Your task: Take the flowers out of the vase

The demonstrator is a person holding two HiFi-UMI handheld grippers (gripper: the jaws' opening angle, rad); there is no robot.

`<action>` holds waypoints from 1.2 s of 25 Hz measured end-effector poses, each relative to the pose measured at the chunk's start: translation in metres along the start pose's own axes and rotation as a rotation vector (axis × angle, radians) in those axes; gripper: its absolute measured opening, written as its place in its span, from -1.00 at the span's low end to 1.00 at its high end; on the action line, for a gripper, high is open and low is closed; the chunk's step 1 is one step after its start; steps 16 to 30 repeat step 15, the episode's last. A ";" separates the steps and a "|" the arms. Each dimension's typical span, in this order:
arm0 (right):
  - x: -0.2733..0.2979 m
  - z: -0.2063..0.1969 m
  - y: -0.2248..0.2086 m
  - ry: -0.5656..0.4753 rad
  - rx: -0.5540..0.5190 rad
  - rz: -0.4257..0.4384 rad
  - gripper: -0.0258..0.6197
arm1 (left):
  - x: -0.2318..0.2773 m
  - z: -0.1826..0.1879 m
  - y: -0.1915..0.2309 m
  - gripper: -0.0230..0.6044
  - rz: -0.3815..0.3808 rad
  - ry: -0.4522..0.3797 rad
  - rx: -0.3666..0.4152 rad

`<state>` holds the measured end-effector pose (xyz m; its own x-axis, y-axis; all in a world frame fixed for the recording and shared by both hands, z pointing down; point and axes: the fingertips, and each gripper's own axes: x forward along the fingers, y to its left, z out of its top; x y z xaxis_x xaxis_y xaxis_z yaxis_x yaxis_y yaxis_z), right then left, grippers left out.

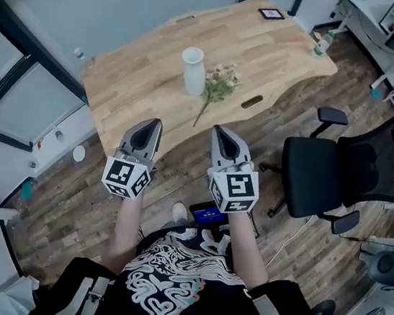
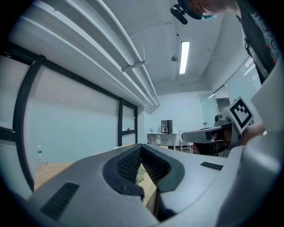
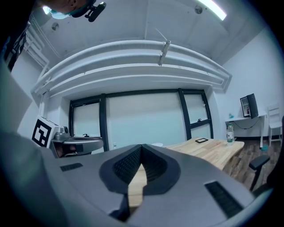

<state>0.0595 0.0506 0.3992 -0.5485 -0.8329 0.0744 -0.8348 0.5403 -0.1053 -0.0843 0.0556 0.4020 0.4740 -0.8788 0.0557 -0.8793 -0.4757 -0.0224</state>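
Down by the near edge of the wooden desk [image 1: 134, 90], left gripper [image 1: 157, 123] and right gripper [image 1: 218, 129] both clamped fully closed, nothing in either, flowers [image 1: 220, 84] lying flat just beside the upright white vase [image 1: 193, 71]

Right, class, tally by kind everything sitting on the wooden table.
White vase: 1
Flower bunch: 1
Black frame: 1
Bottle: 1
Total: 4
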 end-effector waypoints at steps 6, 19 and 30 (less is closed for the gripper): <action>0.002 -0.001 0.008 -0.005 0.003 -0.010 -0.91 | -0.008 0.002 0.000 -0.92 -0.017 -0.013 -0.012; 0.004 0.000 0.008 -0.004 0.014 -0.025 -0.91 | -0.012 0.004 0.005 -0.92 -0.002 -0.015 0.012; 0.004 0.000 0.008 -0.004 0.014 -0.025 -0.91 | -0.012 0.004 0.005 -0.92 -0.002 -0.015 0.012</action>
